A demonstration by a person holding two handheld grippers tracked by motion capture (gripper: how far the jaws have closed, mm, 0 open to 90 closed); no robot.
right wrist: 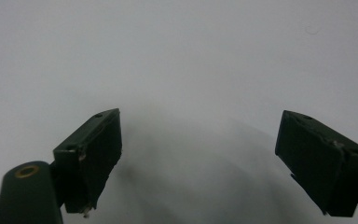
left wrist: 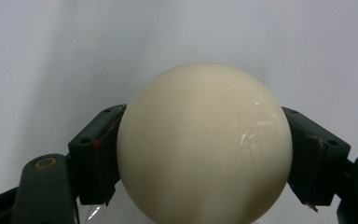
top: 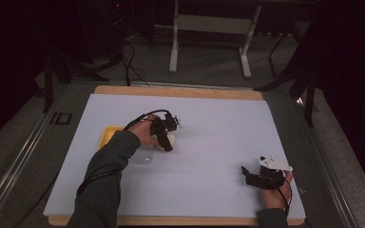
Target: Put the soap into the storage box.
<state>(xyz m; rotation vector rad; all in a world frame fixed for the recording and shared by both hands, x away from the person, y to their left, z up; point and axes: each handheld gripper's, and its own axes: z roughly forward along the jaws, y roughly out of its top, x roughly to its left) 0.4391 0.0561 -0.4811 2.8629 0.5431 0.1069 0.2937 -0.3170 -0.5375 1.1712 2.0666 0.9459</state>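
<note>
A smooth cream-white ball (left wrist: 205,144) sits between the jaws in the left gripper view, and both pads press on its sides. In the high view the left gripper (top: 168,141) holds that ball (top: 171,139) just above the white mat (top: 209,128), left of centre. The right gripper (top: 245,175) rests near the mat's front right, its jaws pointing left. In the right gripper view the right gripper (right wrist: 198,158) stands open, with bare white mat between its pads.
A yellow tray (top: 108,135) lies on the mat beside the left forearm, with a clear plastic piece (top: 142,157) in front of it. The wooden table edge (top: 180,91) borders the mat. Table legs and cables stand on the floor beyond.
</note>
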